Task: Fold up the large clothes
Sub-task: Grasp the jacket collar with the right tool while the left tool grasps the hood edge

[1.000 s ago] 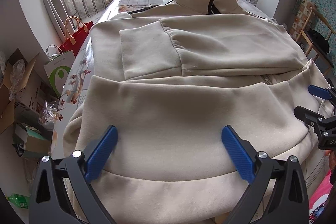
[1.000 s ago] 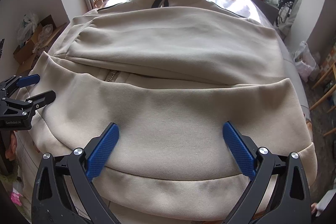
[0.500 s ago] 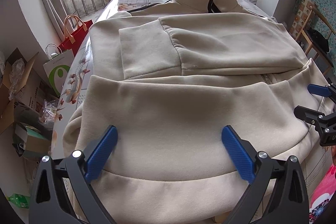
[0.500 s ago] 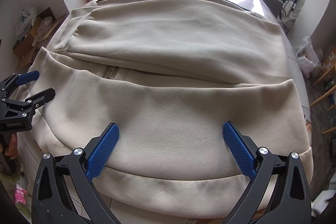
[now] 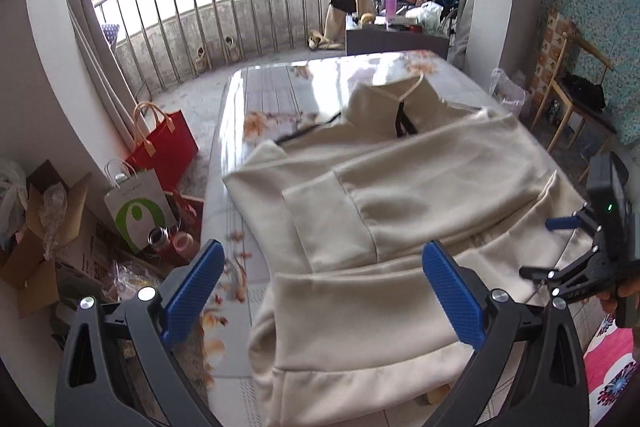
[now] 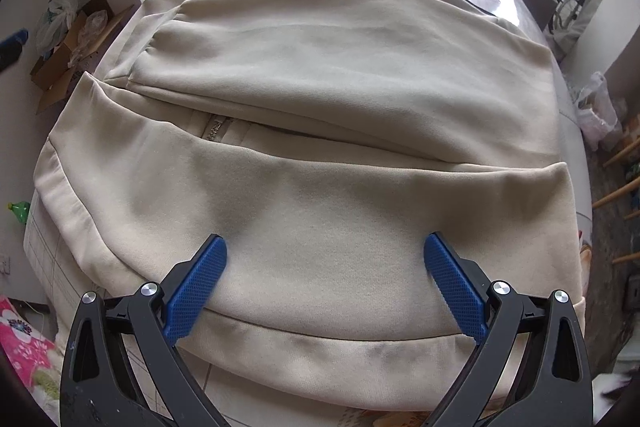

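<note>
The large beige fleece jacket with a stand-up collar (image 6: 320, 75) lies flat on the glossy floral-printed counter (image 5: 280, 83), collar toward the far end. Both sleeves are laid across the chest, and the lower part is turned up over them. I judge the sleeve step as done and the bottom fold as in hand. The left claw (image 5: 324, 291) hangs over the near left corner, its blue pads wide apart and empty. The right claw (image 6: 326, 283) is also spread and holds nothing, over the hem band. The next move probably needs both claws to pinch the folded edge evenly and carry it toward the collar.
</note>
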The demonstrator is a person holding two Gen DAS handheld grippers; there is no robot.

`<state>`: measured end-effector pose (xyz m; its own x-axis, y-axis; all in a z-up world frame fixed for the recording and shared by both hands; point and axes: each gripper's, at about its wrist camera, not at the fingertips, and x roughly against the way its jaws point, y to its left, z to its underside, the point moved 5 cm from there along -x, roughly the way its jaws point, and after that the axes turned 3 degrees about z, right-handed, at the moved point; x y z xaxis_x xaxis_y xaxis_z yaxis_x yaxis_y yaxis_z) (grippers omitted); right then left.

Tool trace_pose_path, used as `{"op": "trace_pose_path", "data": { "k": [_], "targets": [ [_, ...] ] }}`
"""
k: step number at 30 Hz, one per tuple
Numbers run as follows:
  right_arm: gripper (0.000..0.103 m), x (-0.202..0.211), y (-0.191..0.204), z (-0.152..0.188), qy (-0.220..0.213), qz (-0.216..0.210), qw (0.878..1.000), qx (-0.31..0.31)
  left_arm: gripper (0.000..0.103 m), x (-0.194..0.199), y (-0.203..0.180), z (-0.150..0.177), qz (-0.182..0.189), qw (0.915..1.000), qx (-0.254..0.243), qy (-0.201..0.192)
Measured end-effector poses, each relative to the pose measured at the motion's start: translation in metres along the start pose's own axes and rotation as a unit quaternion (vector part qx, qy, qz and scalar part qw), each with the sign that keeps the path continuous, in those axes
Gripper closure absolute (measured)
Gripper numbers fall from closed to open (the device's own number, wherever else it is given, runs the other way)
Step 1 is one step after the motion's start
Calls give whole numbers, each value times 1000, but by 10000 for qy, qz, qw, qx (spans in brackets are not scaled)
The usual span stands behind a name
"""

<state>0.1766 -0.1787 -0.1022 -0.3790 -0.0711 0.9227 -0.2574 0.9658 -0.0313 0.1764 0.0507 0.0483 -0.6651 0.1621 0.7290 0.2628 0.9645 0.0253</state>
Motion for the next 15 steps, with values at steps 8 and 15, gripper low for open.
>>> {"op": "trace_pose_path", "data": {
  "k": [8, 15],
  "targets": [
    [8, 49, -3, -24, -738, -60, 9970, 209, 6, -14, 7, -67, 290, 9989, -176, -326],
    [8, 75, -31, -95, -1201, -50, 9926, 167, 6, -70, 3, -103, 623, 9977, -48, -246]
  ]
}}
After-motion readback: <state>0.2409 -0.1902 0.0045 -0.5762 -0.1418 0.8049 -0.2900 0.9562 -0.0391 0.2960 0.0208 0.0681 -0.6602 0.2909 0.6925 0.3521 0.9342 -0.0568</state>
